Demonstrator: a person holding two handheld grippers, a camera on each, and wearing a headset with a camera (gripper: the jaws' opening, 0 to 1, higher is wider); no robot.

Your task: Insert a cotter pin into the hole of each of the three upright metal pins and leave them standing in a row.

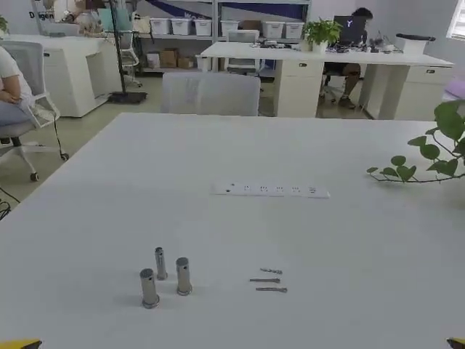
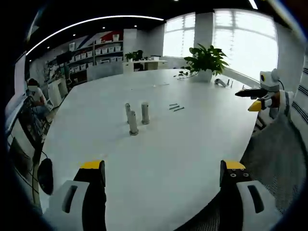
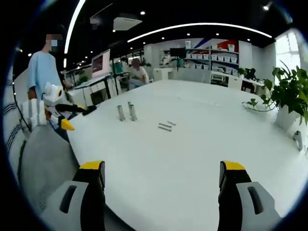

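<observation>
Three upright metal pins (image 1: 160, 263) (image 1: 183, 276) (image 1: 149, 289) stand in a loose cluster on the white table (image 1: 232, 218). To their right lie three small cotter pins (image 1: 267, 280), loose and side by side. The left gripper (image 2: 162, 168) is open and empty, well short of the metal pins (image 2: 134, 118) and cotter pins (image 2: 175, 107). Off the table's near edge, the right gripper (image 3: 162, 168) is likewise open and empty, with the metal pins (image 3: 126, 112) and cotter pins (image 3: 165, 126) far ahead of it. Yellow fingertips (image 1: 18, 344) (image 1: 456, 342) peek in at the head view's bottom corners.
A white power strip (image 1: 270, 190) lies mid-table beyond the parts. A trailing potted plant (image 1: 436, 153) reaches in at the right edge. A grey chair (image 1: 209, 93) stands at the far side. Desks, shelves and seated people are farther back.
</observation>
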